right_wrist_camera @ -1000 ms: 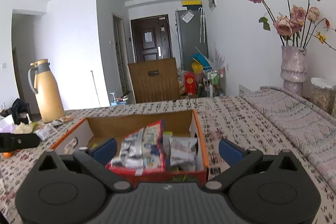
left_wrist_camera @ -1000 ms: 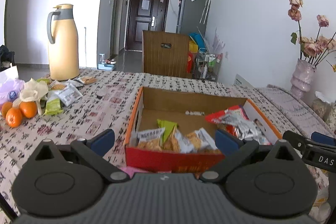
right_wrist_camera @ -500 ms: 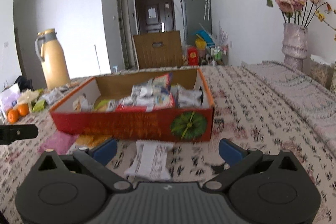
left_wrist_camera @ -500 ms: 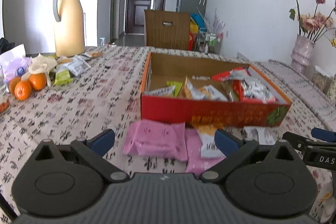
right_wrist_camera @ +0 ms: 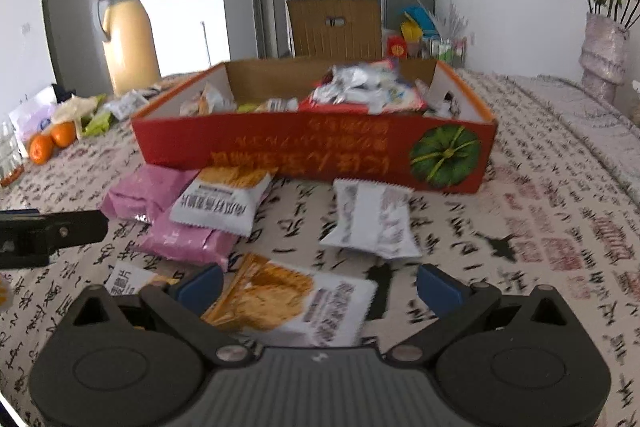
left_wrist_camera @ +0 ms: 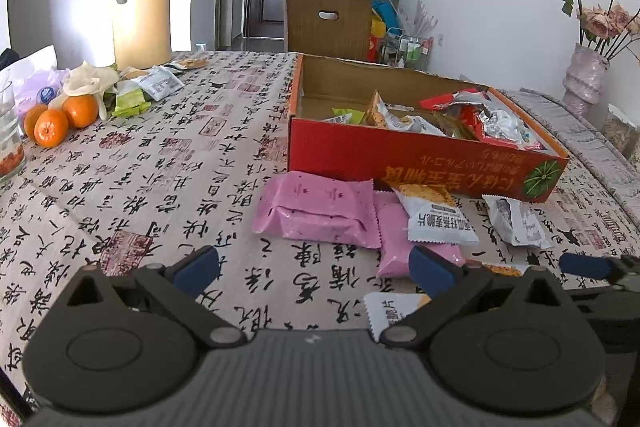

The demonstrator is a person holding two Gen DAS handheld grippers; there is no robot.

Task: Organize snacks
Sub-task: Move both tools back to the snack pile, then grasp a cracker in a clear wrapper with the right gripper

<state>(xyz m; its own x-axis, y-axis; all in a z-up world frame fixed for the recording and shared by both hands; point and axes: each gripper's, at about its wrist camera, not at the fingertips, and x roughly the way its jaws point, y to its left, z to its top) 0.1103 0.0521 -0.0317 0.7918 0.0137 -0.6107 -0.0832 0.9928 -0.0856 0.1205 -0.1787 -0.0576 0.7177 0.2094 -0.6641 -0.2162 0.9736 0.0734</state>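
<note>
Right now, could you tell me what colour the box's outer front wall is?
Red, with yellow lettering and a green pumpkin picture; the box shows best in the right wrist view.

Loose snack packets (right_wrist_camera: 218,205) lie flat before the part-filled red box (right_wrist_camera: 312,151).

The left tongs (left_wrist_camera: 312,269) stand wide open over bare bench (left_wrist_camera: 160,187), with lots of room to the left. Just ahead, two pink packs (left_wrist_camera: 320,211) block the way to the red box (left_wrist_camera: 400,155). The right tongs (right_wrist_camera: 318,285) are open too, with an orange snack bag (right_wrist_camera: 288,301) lying between them. A white pack (right_wrist_camera: 370,217) lies between them and the box.
</note>
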